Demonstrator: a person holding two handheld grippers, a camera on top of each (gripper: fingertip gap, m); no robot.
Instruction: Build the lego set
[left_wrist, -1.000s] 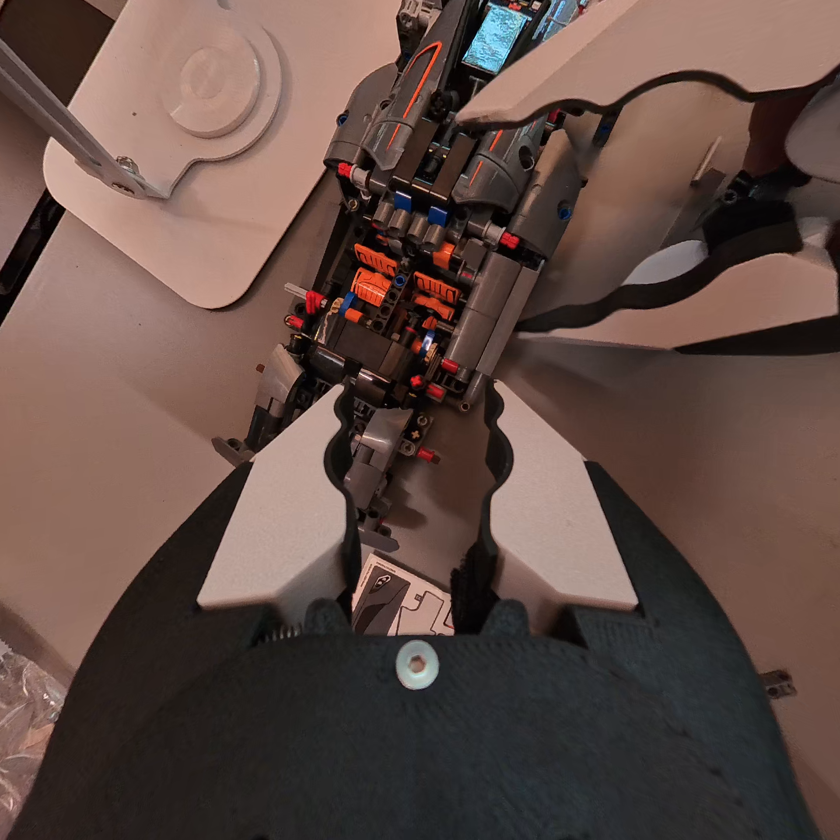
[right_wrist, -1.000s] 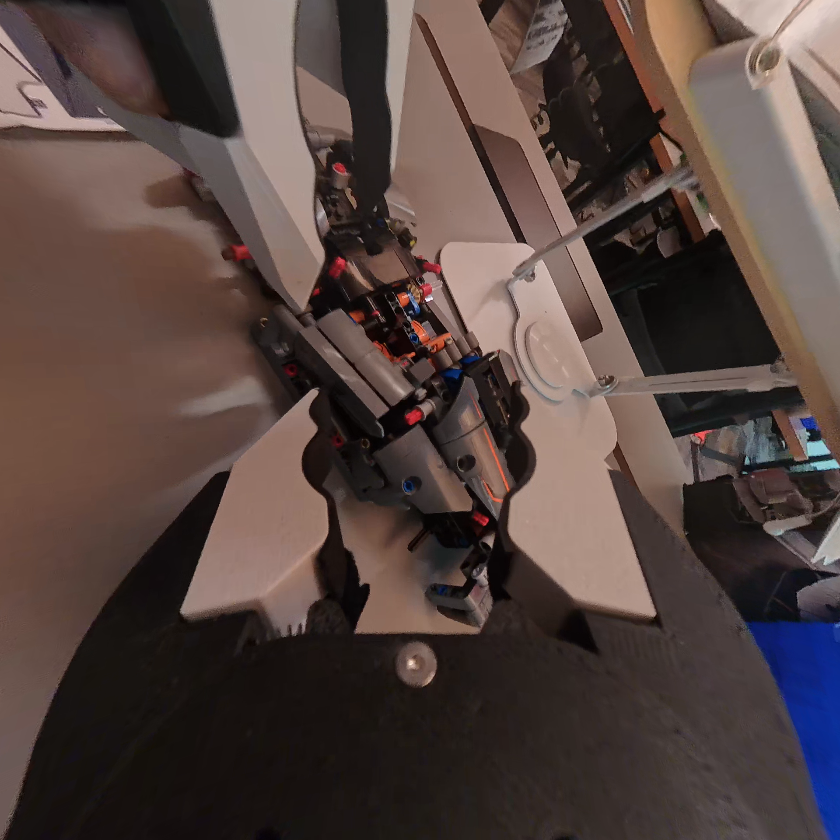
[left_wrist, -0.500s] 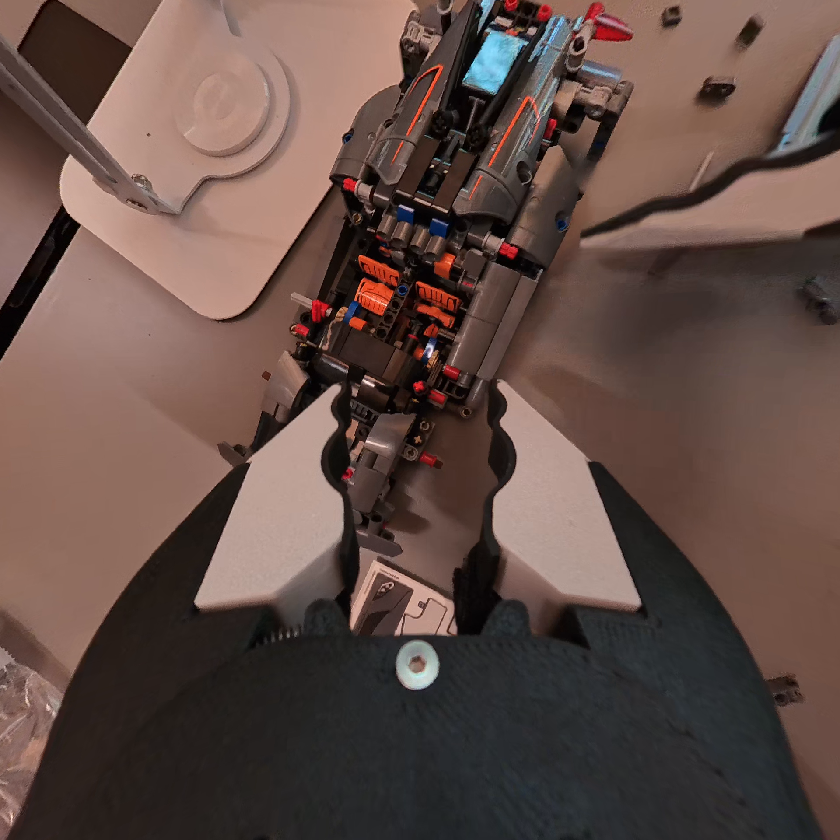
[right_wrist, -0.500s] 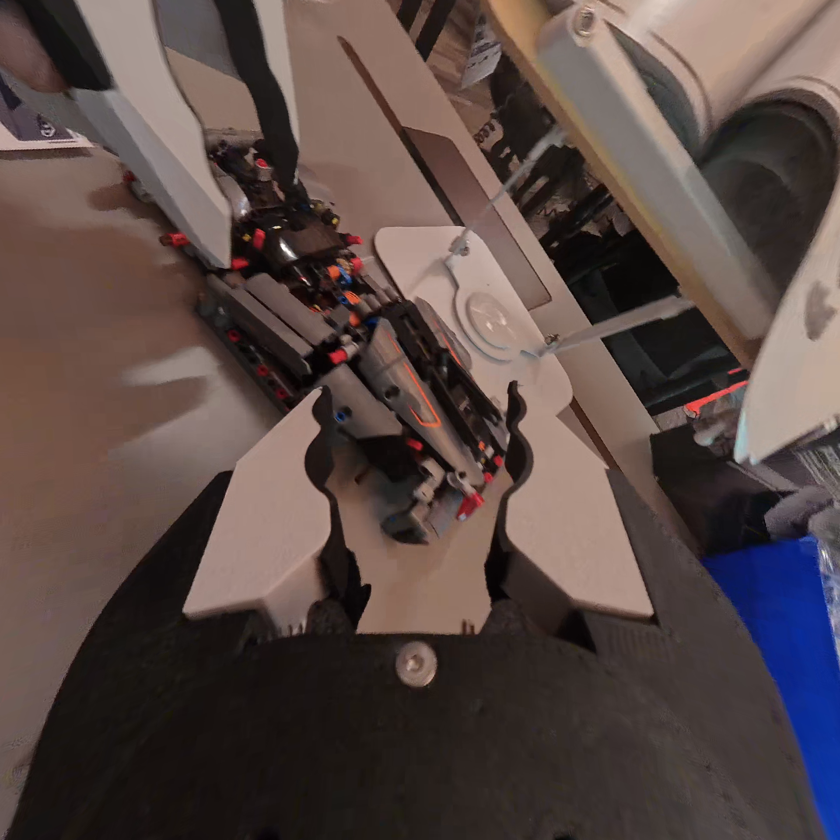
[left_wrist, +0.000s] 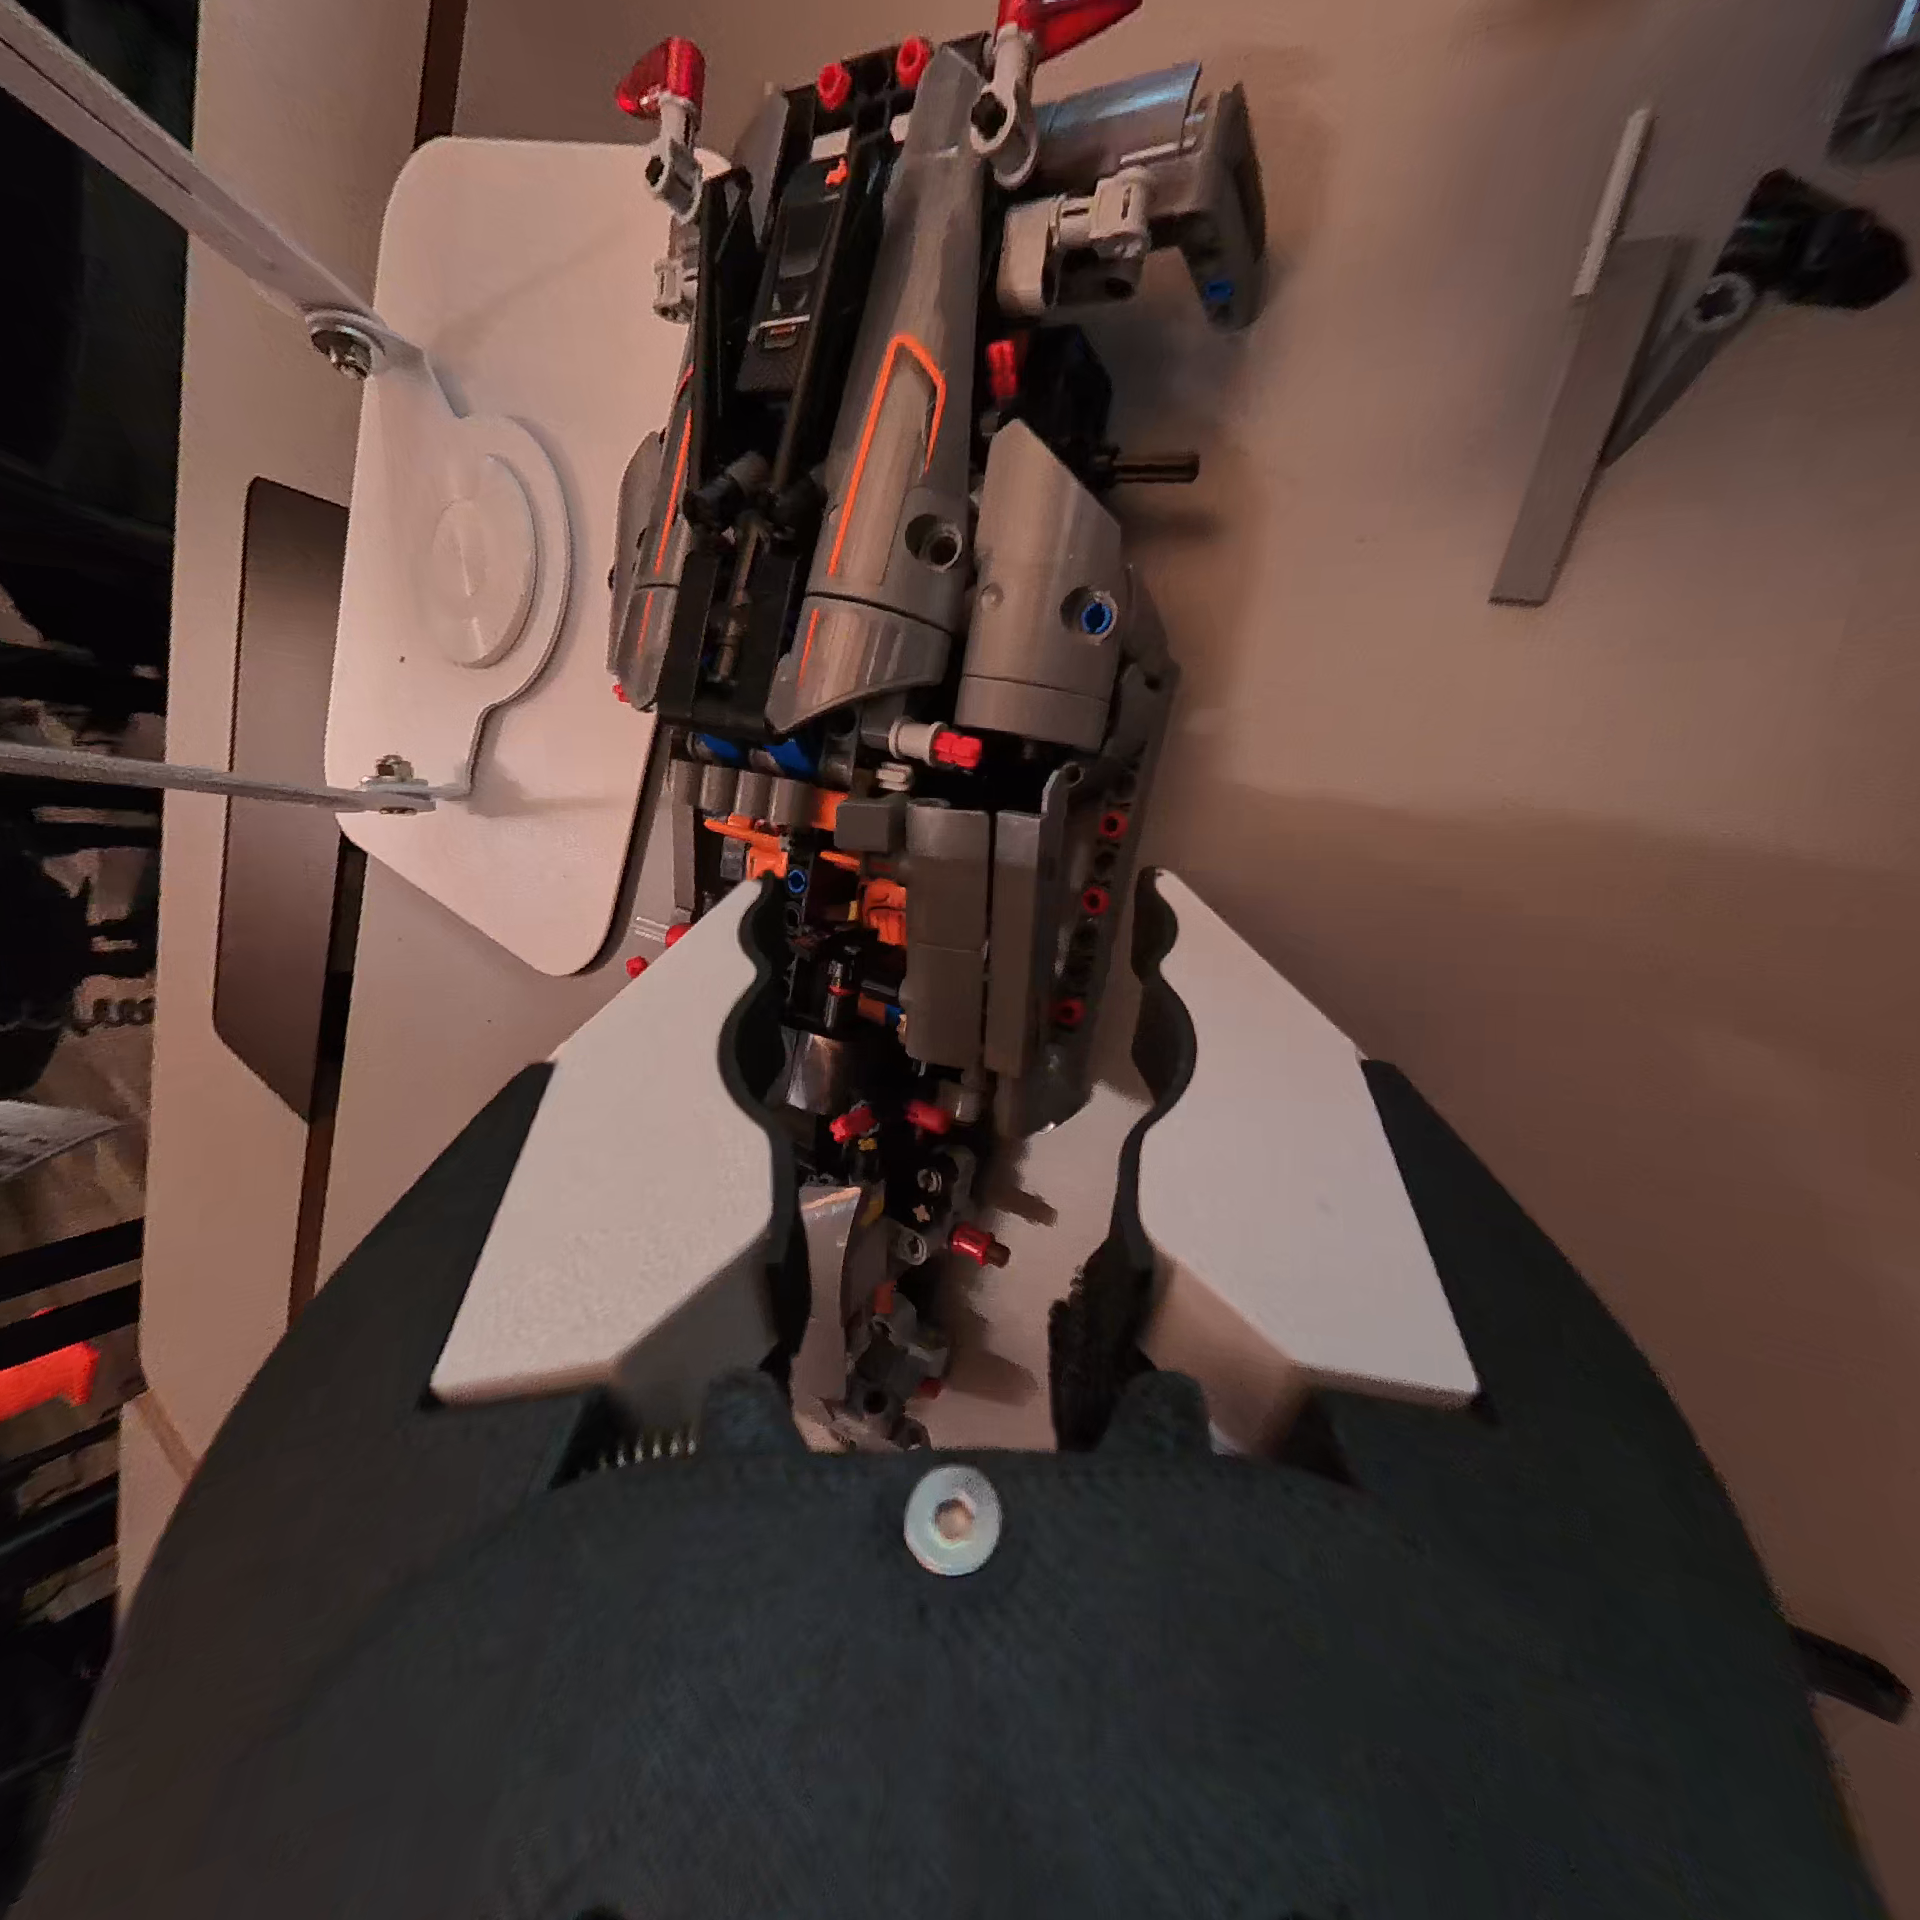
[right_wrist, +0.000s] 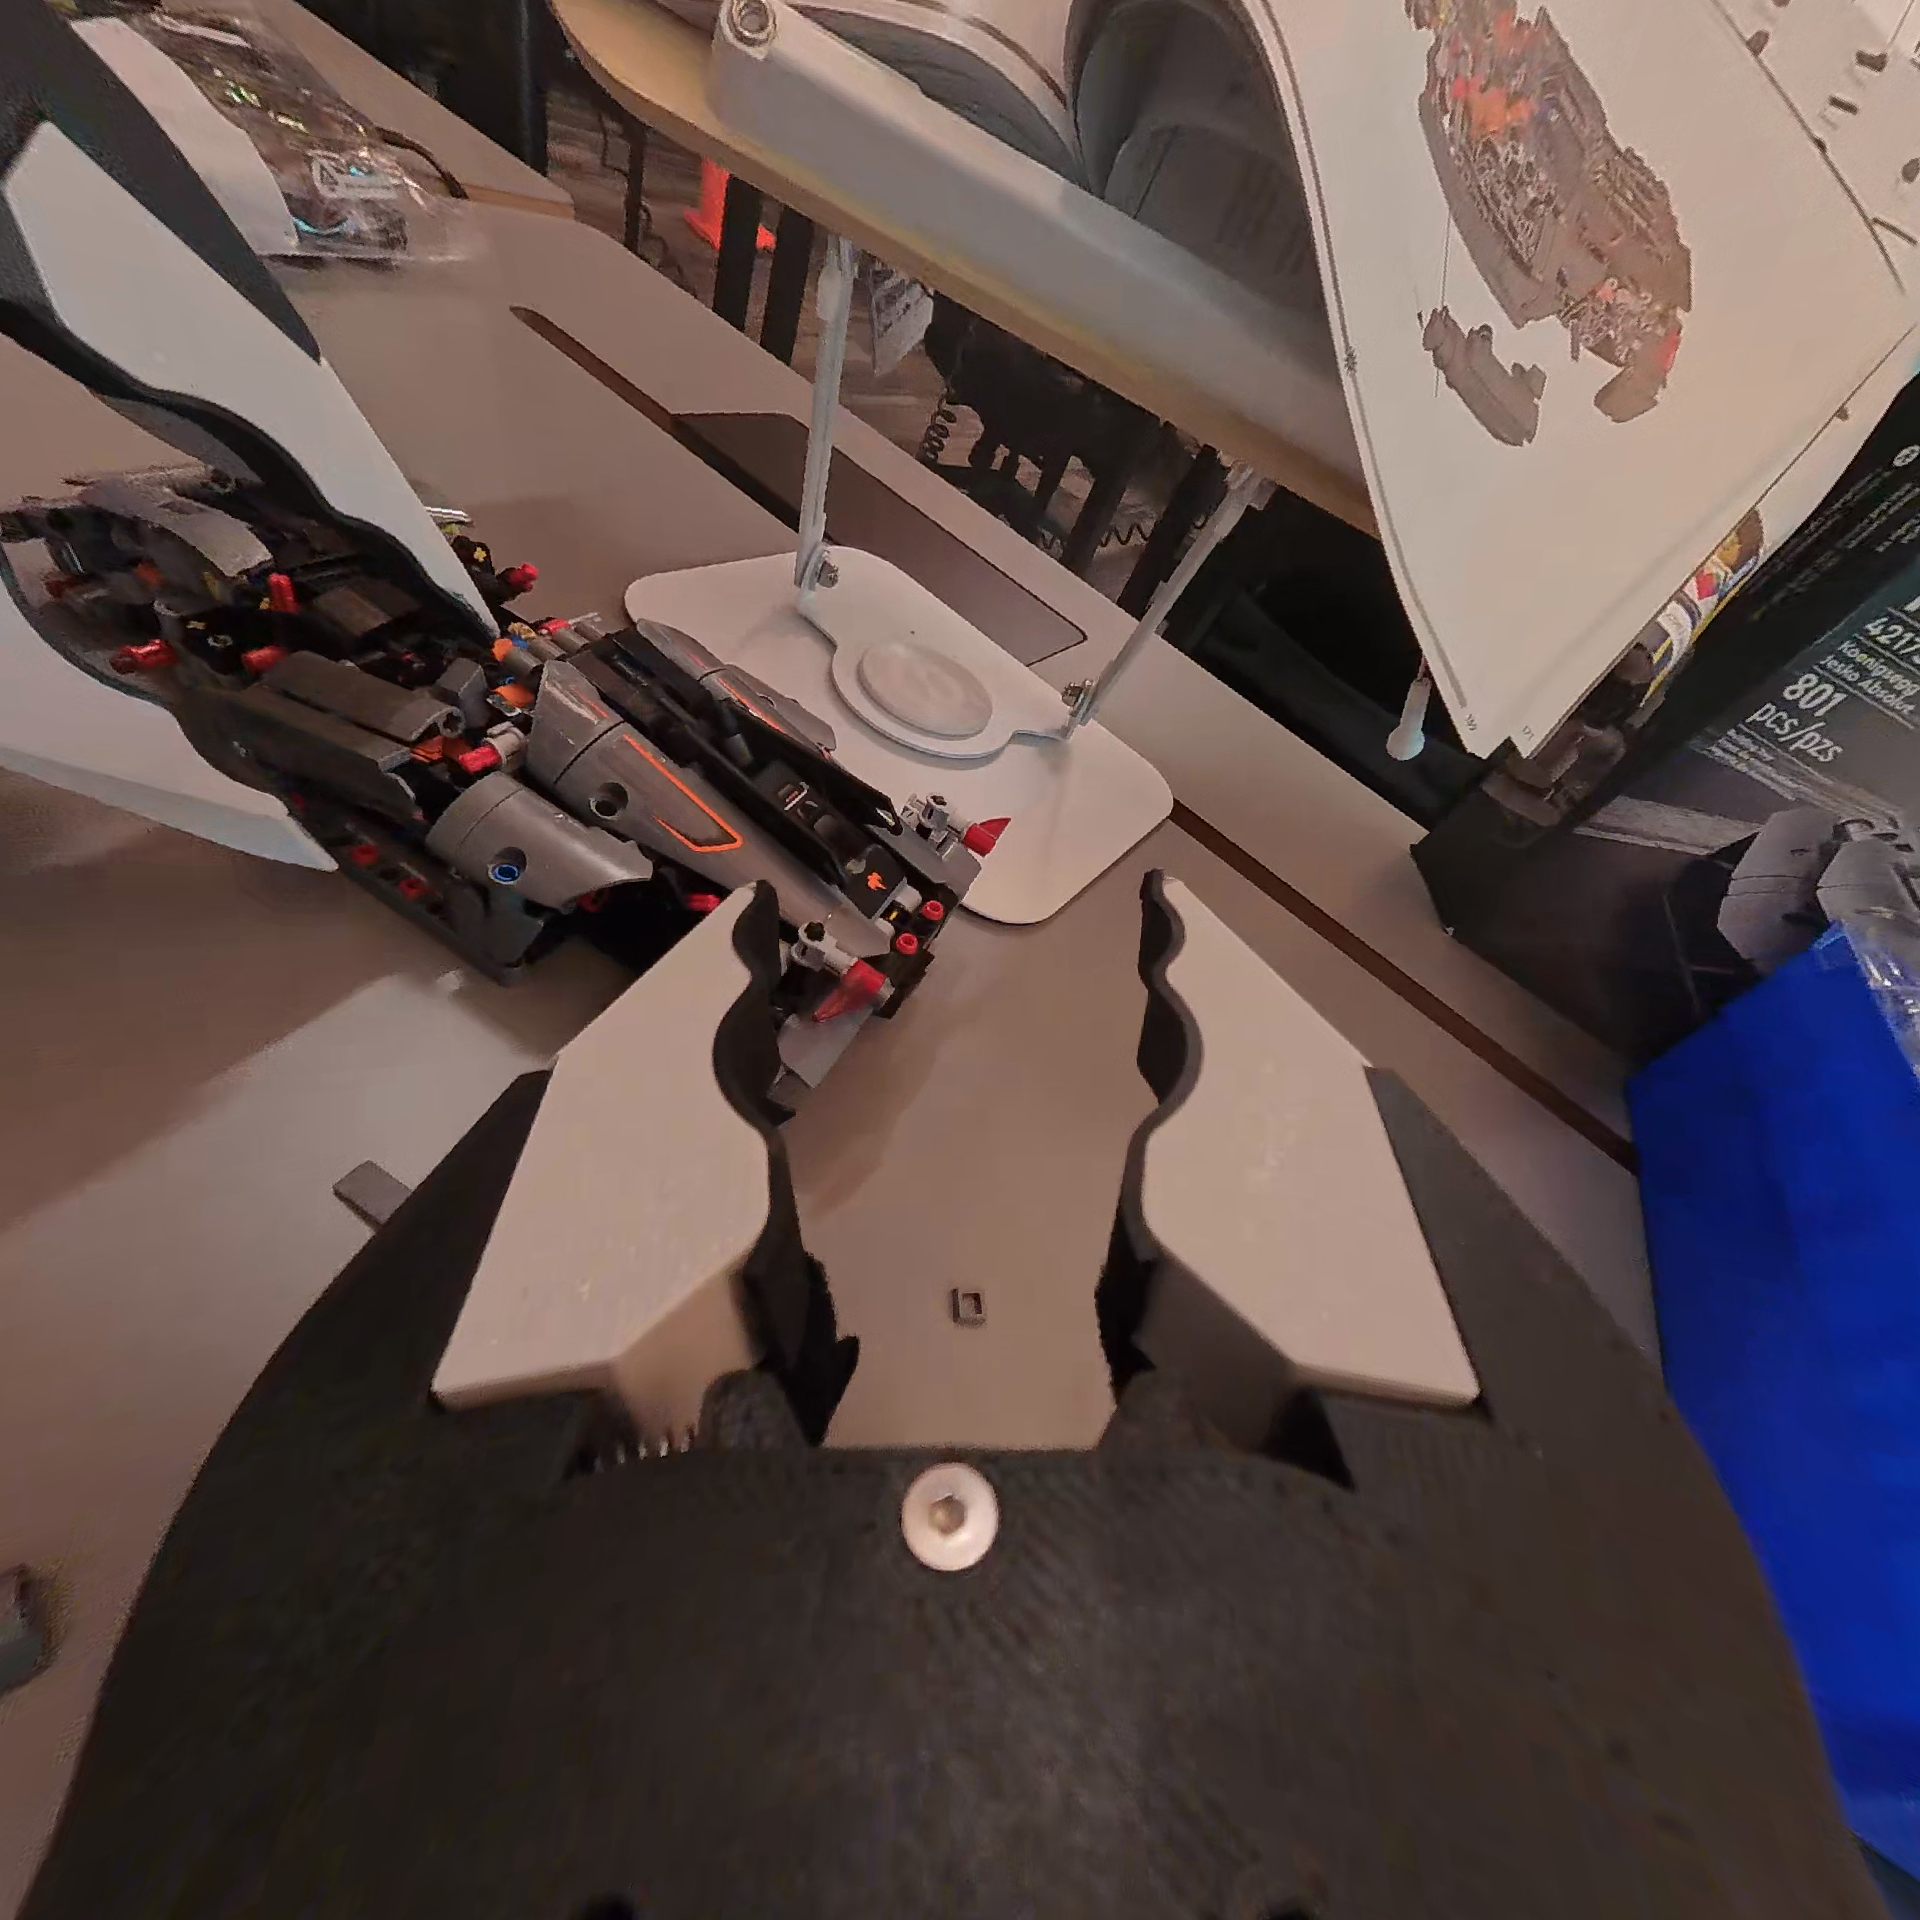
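Observation:
The partly built lego car (left_wrist: 894, 582), grey and black with orange lines and red pins, lies on the beige table (left_wrist: 1558, 935). My left gripper (left_wrist: 951, 894) is open and its jaws straddle the car's rear section. The left finger is against the car's side and the right finger stands a little off it. In the right wrist view the car (right_wrist: 623, 769) lies left of centre with the left gripper's fingers (right_wrist: 208, 343) around its far end. My right gripper (right_wrist: 945, 894) is open and empty, just off the car's red-tipped nose.
A white stand base (right_wrist: 935, 748) sits beside the car and holds an open instruction booklet (right_wrist: 1558, 312) overhead. A black box (right_wrist: 1818, 675) and a blue bag (right_wrist: 1787, 1247) lie to the right. Small loose pieces (right_wrist: 968, 1307) and a long grey part (left_wrist: 1590, 416) lie on the table.
My right gripper has let the car's front go and pulled back off it. My left gripper has moved forward, so the car's rear now sits between its jaws.

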